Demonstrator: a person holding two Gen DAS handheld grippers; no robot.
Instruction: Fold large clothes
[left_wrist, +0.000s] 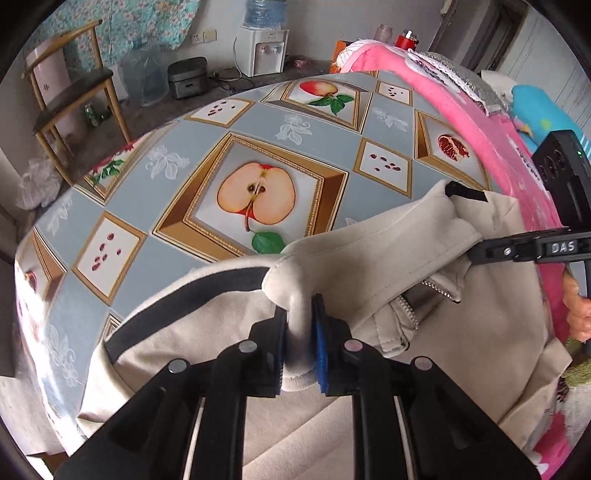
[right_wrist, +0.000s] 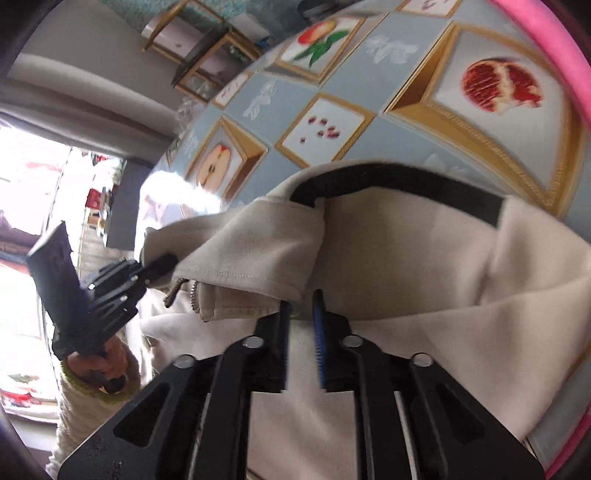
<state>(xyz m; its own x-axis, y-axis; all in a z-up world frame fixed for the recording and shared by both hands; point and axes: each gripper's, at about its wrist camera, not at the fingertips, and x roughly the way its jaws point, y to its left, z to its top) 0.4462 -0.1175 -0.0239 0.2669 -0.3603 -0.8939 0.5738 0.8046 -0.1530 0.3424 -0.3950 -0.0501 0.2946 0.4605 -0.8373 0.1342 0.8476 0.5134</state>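
Note:
A large beige jacket (left_wrist: 369, 266) with black trim and a front zipper lies on a table with a fruit-print cloth (left_wrist: 207, 140). My left gripper (left_wrist: 300, 314) is shut on a bunched fold of the jacket near its black-trimmed edge. My right gripper (right_wrist: 302, 306) is shut on the jacket's fabric near the collar. In the left wrist view the right gripper (left_wrist: 476, 249) comes in from the right and pinches the collar area. In the right wrist view the left gripper (right_wrist: 166, 264) holds the jacket's far edge at the left. The jacket (right_wrist: 424, 258) fills the lower half of that view.
A pink blanket (left_wrist: 461, 103) lies along the table's right side. Beyond the far edge stand a wooden chair (left_wrist: 70, 92), a water dispenser (left_wrist: 264, 44) and a dark box (left_wrist: 186, 75) on the floor.

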